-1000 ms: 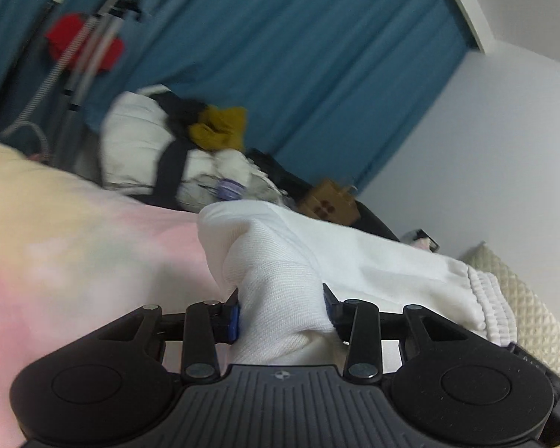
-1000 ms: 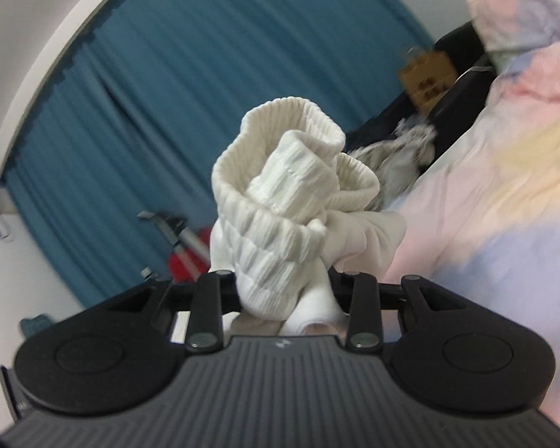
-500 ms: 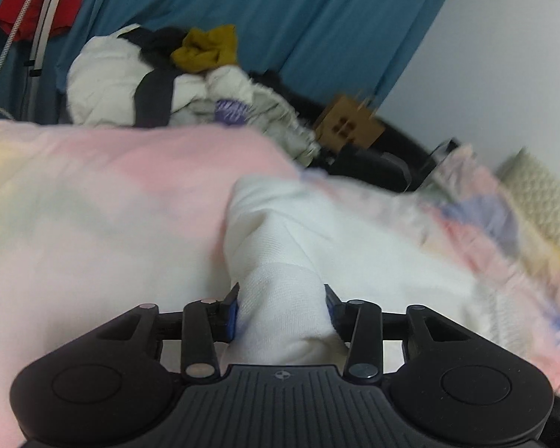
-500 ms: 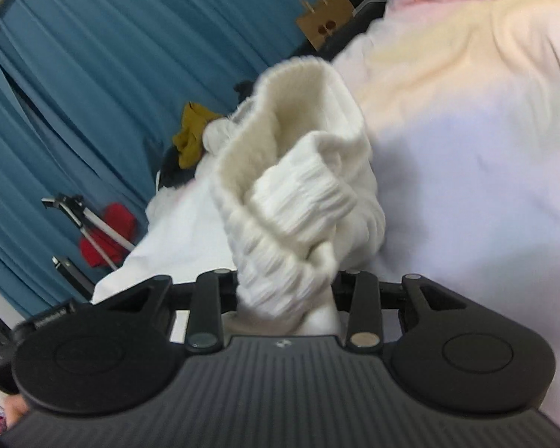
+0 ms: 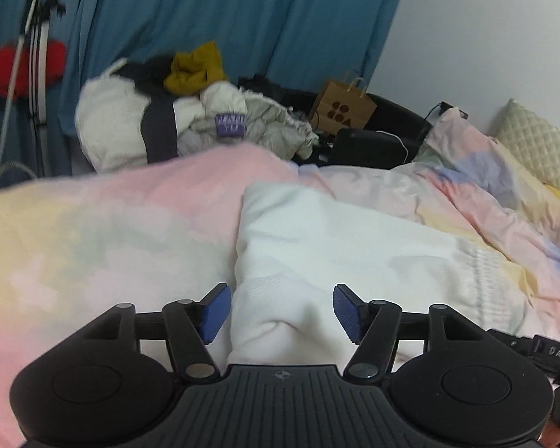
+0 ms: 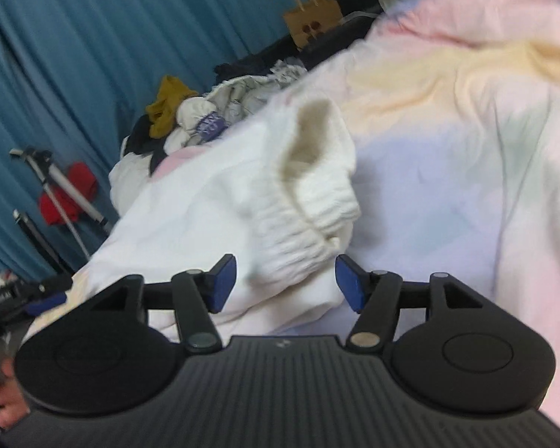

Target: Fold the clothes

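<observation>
A white garment (image 5: pixel 339 246) with a ribbed elastic waistband lies on the pastel duvet (image 5: pixel 93 246). My left gripper (image 5: pixel 282 313) is open, its blue pads either side of a bunched corner of the garment, not squeezing it. In the right wrist view my right gripper (image 6: pixel 285 282) is open too, with the ribbed waistband (image 6: pixel 310 205) resting between and just beyond its fingers. The garment (image 6: pixel 190 201) stretches left toward the left gripper, which shows at the left edge (image 6: pixel 30 298).
A pile of clothes (image 5: pixel 175 119) sits beyond the bed's far edge in front of blue curtains (image 5: pixel 205 15). A brown paper bag (image 5: pixel 341 110) and dark bags stand by the wall. A quilted pillow (image 5: pixel 541 149) lies at right. A tripod (image 6: pixel 63 194) stands at left.
Both grippers lowered the garment onto the duvet and opened, letting go of it. The waistband, held up bunched before, now rests on the bed.
</observation>
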Tool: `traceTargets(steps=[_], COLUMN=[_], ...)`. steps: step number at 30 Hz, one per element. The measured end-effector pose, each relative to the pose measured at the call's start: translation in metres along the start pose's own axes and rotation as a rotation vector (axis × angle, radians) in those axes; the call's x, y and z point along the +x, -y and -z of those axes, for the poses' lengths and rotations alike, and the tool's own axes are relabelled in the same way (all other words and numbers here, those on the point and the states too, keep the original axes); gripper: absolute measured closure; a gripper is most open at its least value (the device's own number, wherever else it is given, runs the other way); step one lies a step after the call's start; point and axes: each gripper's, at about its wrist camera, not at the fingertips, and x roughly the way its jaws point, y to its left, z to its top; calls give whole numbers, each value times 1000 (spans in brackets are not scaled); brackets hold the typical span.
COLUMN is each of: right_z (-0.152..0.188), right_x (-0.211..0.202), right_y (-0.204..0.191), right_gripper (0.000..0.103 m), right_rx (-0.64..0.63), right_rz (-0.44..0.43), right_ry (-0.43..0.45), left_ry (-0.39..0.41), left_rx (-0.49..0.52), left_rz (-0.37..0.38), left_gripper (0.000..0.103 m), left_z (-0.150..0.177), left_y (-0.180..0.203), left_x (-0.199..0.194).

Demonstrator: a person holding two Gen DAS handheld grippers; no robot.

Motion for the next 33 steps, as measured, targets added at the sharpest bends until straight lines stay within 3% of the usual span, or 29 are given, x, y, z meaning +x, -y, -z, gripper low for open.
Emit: traceTargets(steps=[2,5,11,14,19,21,22,27,28,30,33], right_z=[-2,-9,-11,-4,14,23,28,48,51,60,70], right_x=[-23,-61,-139,-171,-214,-226,-232,-245,-245,-244,-237], right_y=[-15,-39,-84,-103,-122,-130,-135,-153,-156,-162,-165], right_gripper=[41,41,41,40,39,31,26,24,13,4,0], right_rx=[-48,-110,-195,-240,-283,-298,-309,-358,-369,-402,-416], right_rz=[-9,-18,-54,-58,-65,-65,-66,-62,-57,-42,-44], right_ry=[12,41,114,146,182,203,217,267,271,298,320], left_ry=[21,65,128,157,189,201,211,232,239,249,258], left_rx=[34,68,96,83,86,97,106,121,124,117,99], left_rz=[-3,10,25,41,53,52,53,45,38,31,25], left_gripper=[38,26,25,15,13,0,0,0,0,0,0], left_z=[-1,0,6,11,31,40,46,72,77,86,96], left_y=[9,23,41,46,58,63,65,72,72,70,62], left_x=[-31,-79,-167,-211,-280,-301,-310,-346,-351,-358,-362])
